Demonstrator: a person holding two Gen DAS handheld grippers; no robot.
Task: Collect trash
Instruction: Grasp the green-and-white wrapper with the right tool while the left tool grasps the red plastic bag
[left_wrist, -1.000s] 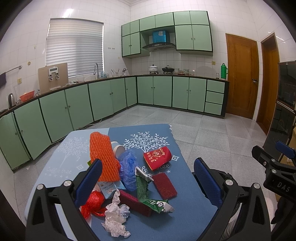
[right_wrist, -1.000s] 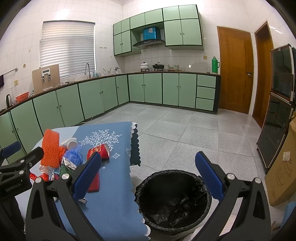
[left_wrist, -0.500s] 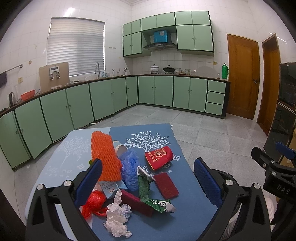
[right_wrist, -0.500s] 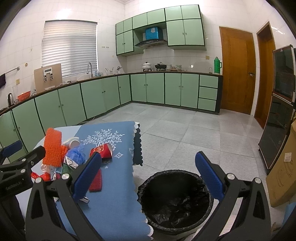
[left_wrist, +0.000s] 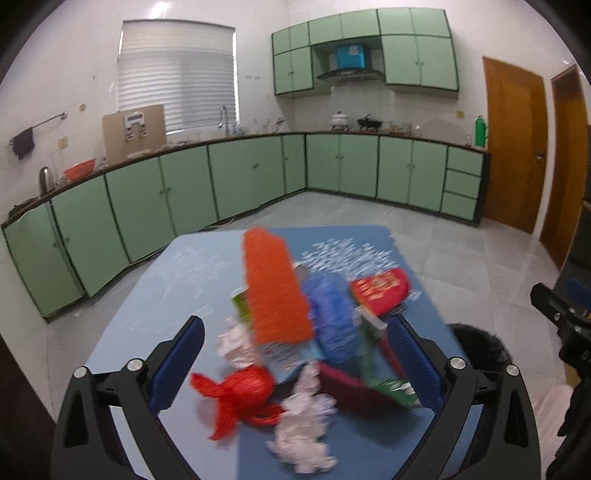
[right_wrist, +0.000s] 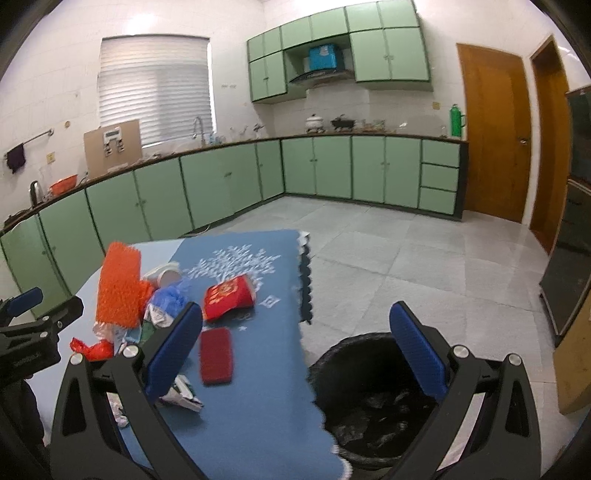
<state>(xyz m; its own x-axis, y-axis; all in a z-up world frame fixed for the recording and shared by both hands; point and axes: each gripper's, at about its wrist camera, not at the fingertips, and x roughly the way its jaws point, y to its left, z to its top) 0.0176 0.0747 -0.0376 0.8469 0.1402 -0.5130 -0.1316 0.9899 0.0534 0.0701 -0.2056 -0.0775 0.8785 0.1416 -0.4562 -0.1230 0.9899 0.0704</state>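
From the left wrist, the left gripper (left_wrist: 295, 358) gapes wide over the trash (left_wrist: 295, 332) heaped on the table (left_wrist: 177, 273), gripping nothing. From the right wrist, the right gripper (right_wrist: 295, 350) hangs spread and empty between table edge and bin (right_wrist: 373, 402).

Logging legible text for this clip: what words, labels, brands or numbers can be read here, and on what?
None reads clearly.
Red paper cup: gold print, blurred.
Left gripper body, seen at the right wrist view's left edge: white lettering, too small and blurred.
Green wrapper: white print, blurred.
Carton under the orange foam net: label smeared.
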